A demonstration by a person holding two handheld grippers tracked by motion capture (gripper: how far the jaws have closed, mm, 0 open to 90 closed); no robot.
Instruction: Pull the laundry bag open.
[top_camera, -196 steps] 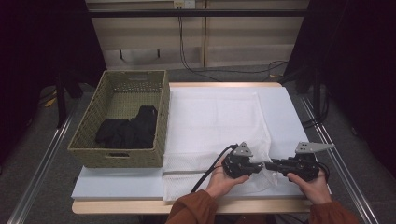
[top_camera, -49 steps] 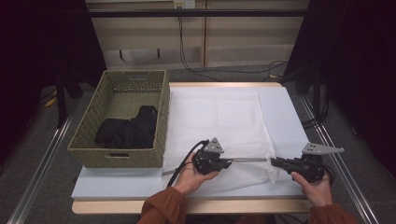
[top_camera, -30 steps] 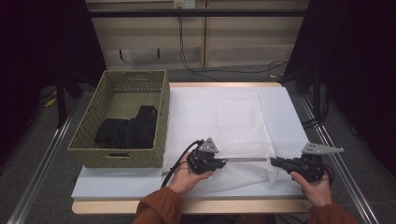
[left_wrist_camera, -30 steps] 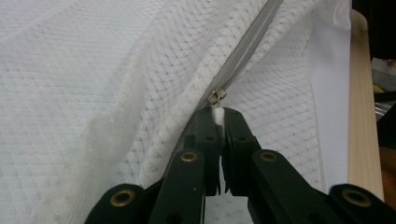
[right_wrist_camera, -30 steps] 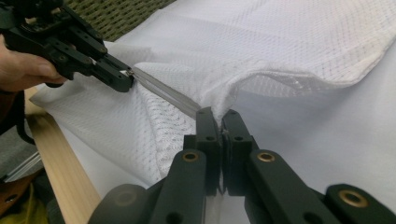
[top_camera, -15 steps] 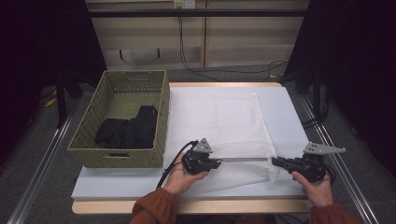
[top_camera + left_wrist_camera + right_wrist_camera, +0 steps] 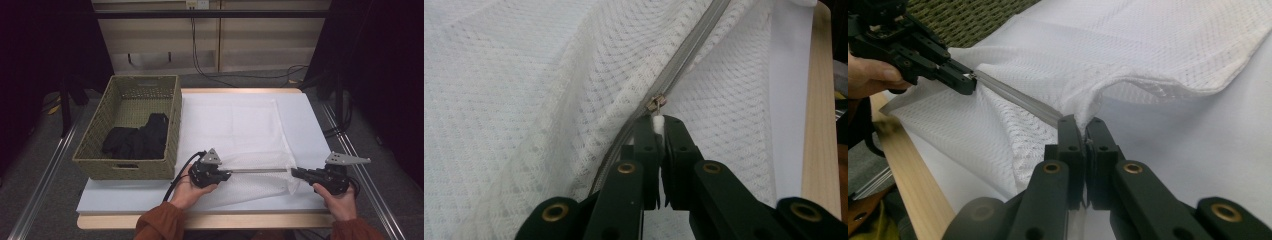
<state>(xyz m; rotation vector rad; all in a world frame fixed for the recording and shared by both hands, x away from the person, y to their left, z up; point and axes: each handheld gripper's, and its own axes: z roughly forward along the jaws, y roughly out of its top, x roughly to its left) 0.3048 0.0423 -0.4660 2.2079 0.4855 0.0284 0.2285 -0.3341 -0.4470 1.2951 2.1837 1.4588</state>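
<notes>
the left gripper [image 7: 226, 175] has slid toward the left edge of the table [image 7: 310, 125] since the earlier pics, away from the right gripper [image 7: 296, 173], which has stayed by the front right corner. the two were close together before, now they're well apart w/ a long grey zipper [image 7: 257, 170] pulled straight between them.

the zipper belongs to a white mesh bag [image 7: 235, 130] that lies flat on the table, from about the middle to the front edge. the bag's front part is lifted a bit where the grippers hold it.

in the left gripper view, the left gripper's jaws are pinched tight on the small white zipper pull [image 7: 657, 123], right behind the little metal slider [image 7: 656, 103]. the zipper runs up & away to the top right there.

in the right gripper view, the right gripper [image 7: 1080, 122] is clenched on the end of the zipper & the mesh beside it. the mesh bunches up at the jaw tips. the left gripper [image 7: 965, 82] shows far off at the top left, at the other end of the zipper.

a green woven basket [image 7: 95, 150] sits at the left edge of the table, just beside the bag. black clothes [image 7: 135, 140] lie inside it.

each gripper is held by a hand, left hand [image 7: 187, 192] & right hand [image 7: 340, 200], both coming in from the front edge in rust-coloured sleeves [image 7: 157, 225].
</notes>
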